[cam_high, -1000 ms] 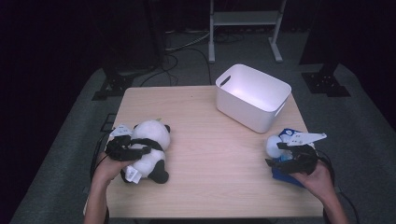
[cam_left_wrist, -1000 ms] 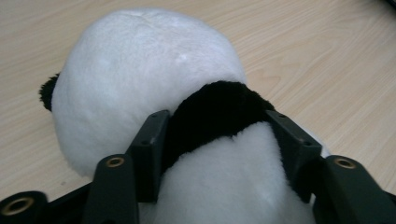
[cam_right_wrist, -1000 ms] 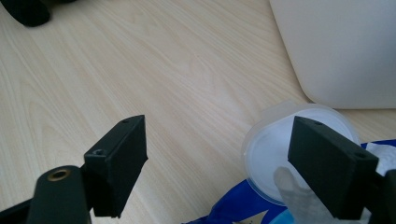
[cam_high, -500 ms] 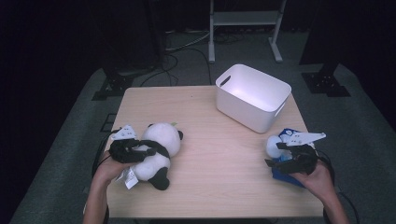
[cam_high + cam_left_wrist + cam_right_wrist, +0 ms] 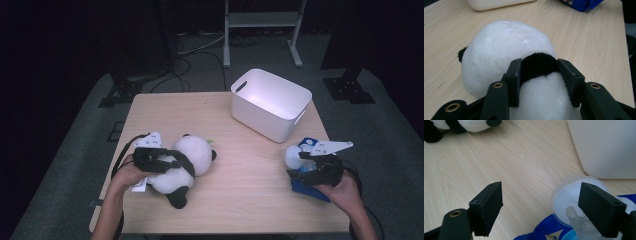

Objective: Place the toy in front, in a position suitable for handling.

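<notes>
Fluffy panda toy point(image 5: 186, 164) near table's point(image 5: 240, 200) left edge is squeezed tight in my L gripper point(image 5: 539, 79), R gripper point(image 5: 549, 207) loose & empty; next I think: lift, carry to white bin point(image 5: 270, 104) by far right corner.

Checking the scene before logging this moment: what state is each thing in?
left gripper: shut on the panda plush
panda plush: lying on the table, gripped at its black band
right gripper: open, grips nothing
white bin: upright, empty
blue pouch: lying on the table under the right gripper
</notes>
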{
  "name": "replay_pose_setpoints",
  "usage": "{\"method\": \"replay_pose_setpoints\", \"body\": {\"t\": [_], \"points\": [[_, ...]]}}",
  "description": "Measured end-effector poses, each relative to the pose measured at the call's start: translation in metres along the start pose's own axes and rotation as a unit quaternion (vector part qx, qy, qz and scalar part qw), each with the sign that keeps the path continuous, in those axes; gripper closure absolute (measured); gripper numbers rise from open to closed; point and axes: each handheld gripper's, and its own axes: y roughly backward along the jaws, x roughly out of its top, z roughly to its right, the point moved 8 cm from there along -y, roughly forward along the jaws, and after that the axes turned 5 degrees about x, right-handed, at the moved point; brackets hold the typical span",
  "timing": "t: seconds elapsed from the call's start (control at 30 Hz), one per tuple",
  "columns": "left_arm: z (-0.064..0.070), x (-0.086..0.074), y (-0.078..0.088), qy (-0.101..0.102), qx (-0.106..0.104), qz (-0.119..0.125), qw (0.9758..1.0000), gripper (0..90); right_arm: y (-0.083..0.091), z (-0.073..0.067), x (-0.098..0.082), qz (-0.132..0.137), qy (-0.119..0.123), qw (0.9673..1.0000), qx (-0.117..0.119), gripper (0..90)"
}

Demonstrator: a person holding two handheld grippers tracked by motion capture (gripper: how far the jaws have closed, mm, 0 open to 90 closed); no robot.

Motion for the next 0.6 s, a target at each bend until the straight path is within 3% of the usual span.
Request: {"method": "replay_pose_setpoints", "body": {"t": [0.17,0.37,0.47,0.6], "points": [[0.006,0.009,-0.009,-0.029,-0.050,-0.008,0.9983,62.7,0.000,0.000,0.000,-0.001,0.003,1.0000,0.002,18.3],[0.013,0.022,-0.021,-0.056,-0.095,-0.019,0.9937,63.6,-0.002,-0.001,0.000,-0.006,0.005,1.0000,0.004,18.4],[0.015,0.029,-0.028,-0.063,-0.104,-0.027,0.9922,62.1,-0.003,-0.002,0.000,-0.007,0.007,0.9999,0.006,18.4],[0.015,0.032,-0.028,-0.054,-0.089,-0.039,0.9938,55.0,-0.005,-0.005,0.000,-0.012,0.011,0.9998,0.008,18.4]]}}
